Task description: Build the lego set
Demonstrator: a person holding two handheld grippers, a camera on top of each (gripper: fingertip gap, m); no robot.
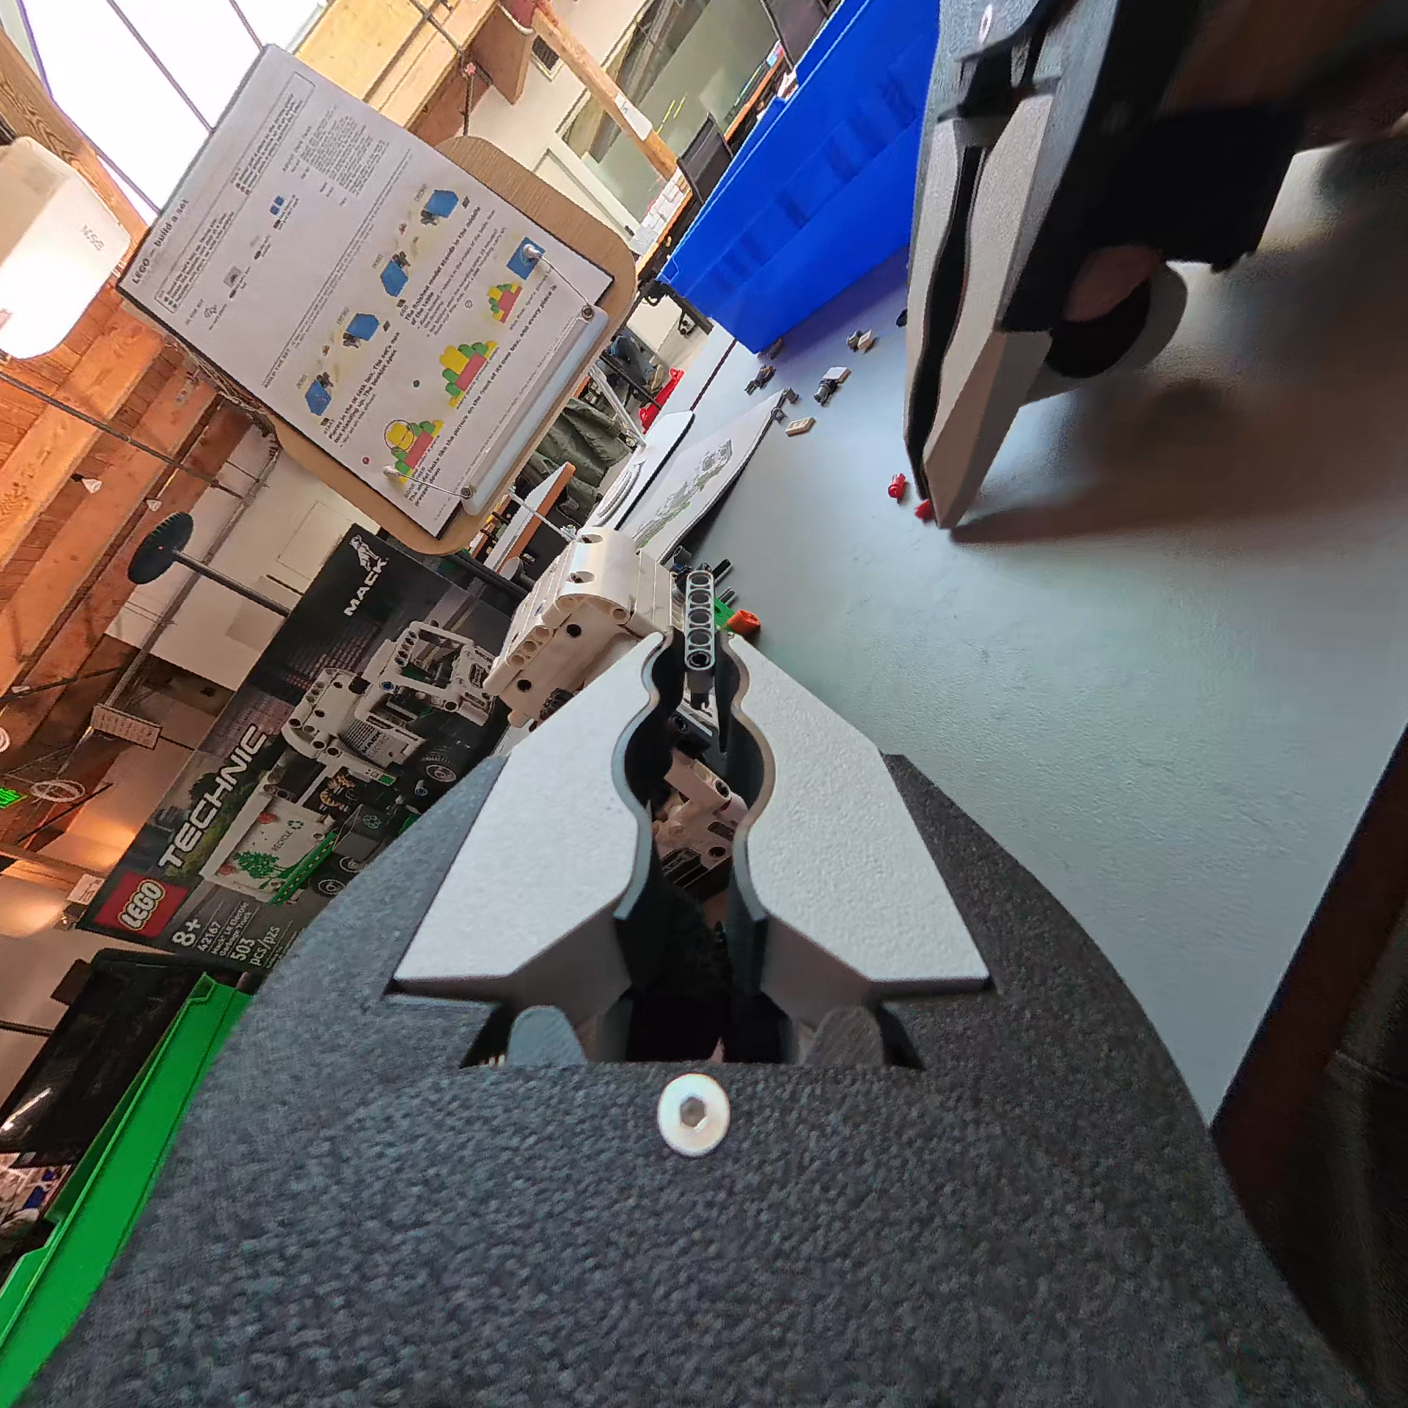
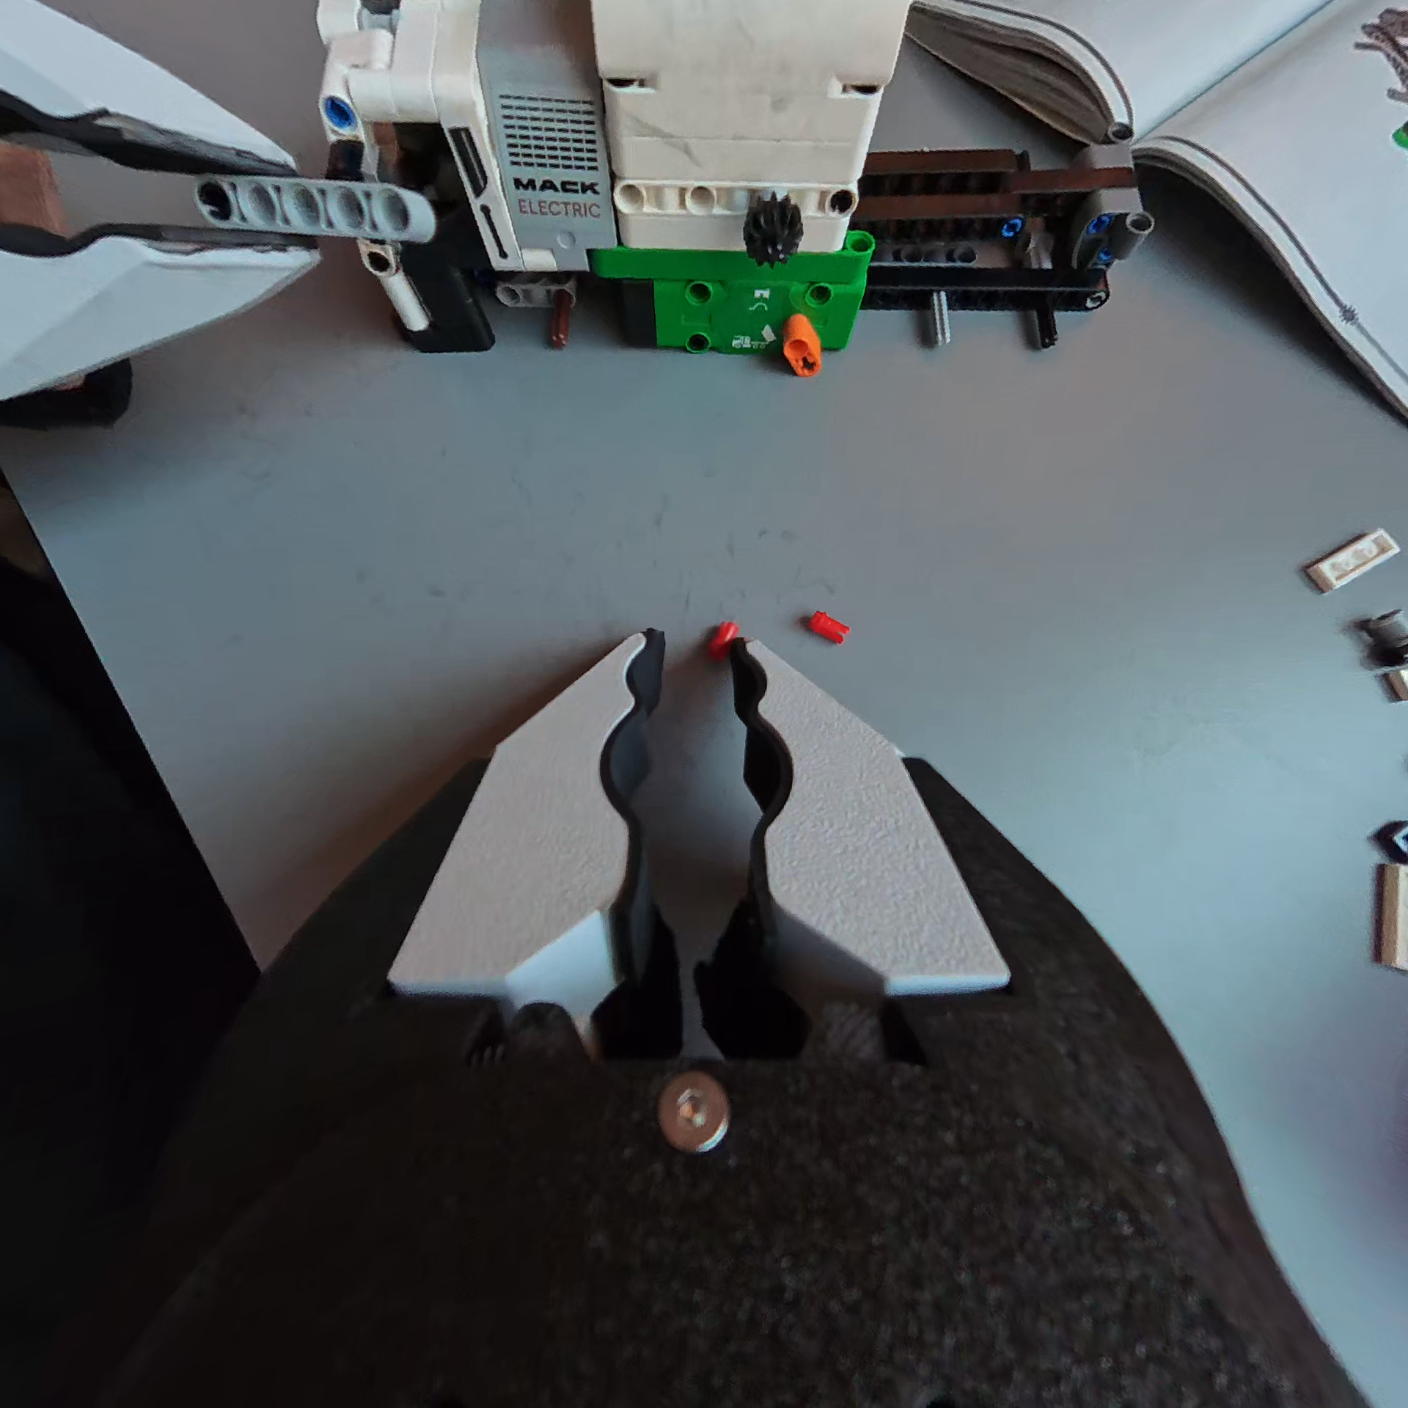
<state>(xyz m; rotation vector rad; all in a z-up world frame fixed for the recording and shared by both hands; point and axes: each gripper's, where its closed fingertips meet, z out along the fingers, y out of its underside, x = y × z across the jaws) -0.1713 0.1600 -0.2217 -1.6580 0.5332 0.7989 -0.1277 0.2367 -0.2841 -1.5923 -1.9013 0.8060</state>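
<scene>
Lying against the right tool's (image 2: pixel 695 644) parted right fingertip: red pin (image 2: pixel 721 638).

A broad bare stretch of the grey worktop (image 2: pixel 457 495) lies open between the right hand-held gripper (image 2: pixel 697 644) and the truck model (image 2: pixel 686 190), so there is room to pass there. Two red pins (image 2: pixel 722 638) (image 2: pixel 829 626) lie at the gripper's tips (one touching its right finger), and the left hand-held gripper (image 2: pixel 305 206) with its grey beam (image 2: pixel 312 207) juts across the model's left front. To the right, the open booklet (image 2: pixel 1257 152) and small loose parts (image 2: pixel 1352 570) crowd the edge.
</scene>
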